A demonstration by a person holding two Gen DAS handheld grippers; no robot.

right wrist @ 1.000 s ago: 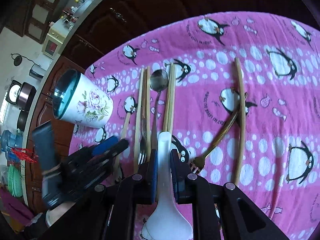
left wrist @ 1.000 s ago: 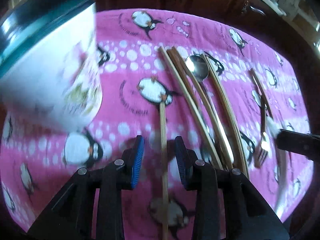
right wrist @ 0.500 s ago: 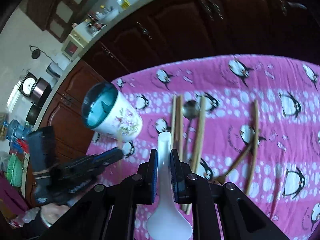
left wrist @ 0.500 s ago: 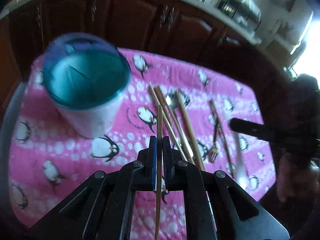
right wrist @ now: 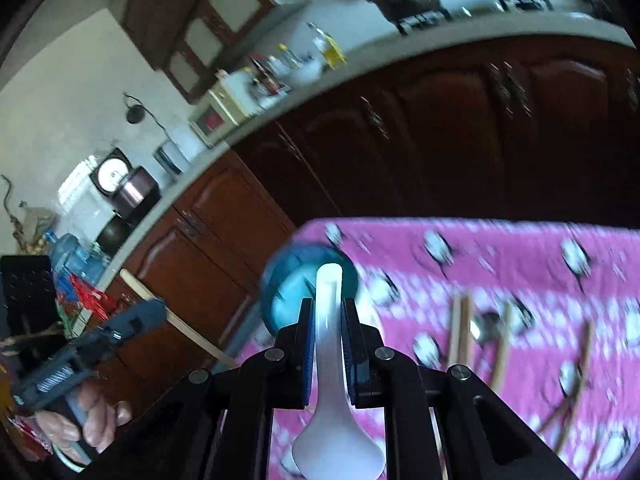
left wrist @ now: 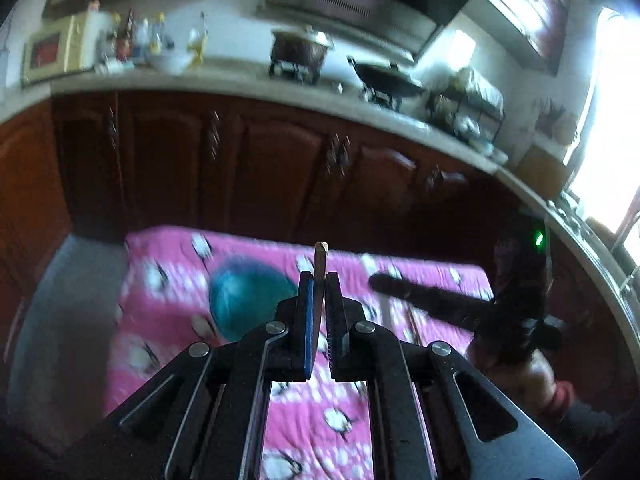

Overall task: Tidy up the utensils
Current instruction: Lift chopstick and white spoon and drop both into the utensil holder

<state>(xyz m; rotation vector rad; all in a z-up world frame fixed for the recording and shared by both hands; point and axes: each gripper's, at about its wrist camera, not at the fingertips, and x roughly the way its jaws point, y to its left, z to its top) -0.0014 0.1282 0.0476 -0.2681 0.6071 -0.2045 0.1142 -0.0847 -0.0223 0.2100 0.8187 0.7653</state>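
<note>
My left gripper [left wrist: 319, 282] is shut on a wooden chopstick [left wrist: 321, 254], whose tip pokes up past the pads, high above the pink penguin cloth [left wrist: 168, 320]. The white floral cup with a teal inside [left wrist: 248, 304] stands just left of and below it, blurred. My right gripper [right wrist: 327, 308] is shut on the handle of a white ceramic spoon [right wrist: 338, 440], bowl end toward the camera. The cup [right wrist: 288, 296] lies straight ahead of it. In the right wrist view the left gripper [right wrist: 146, 314] holds its chopstick [right wrist: 192, 334] off the table's left side.
Several chopsticks [right wrist: 464, 332], a metal spoon [right wrist: 482, 328] and a fork lie on the cloth to the right of the cup. Dark wooden cabinets [left wrist: 280, 168] and a cluttered kitchen counter [left wrist: 240, 80] stand behind the table. A hand [right wrist: 92, 420] grips the left tool.
The left jaws closed on the chopstick and lifted it off the cloth. Both grippers rose and tilted up, so the counter came into view. The right gripper kept the white spoon.
</note>
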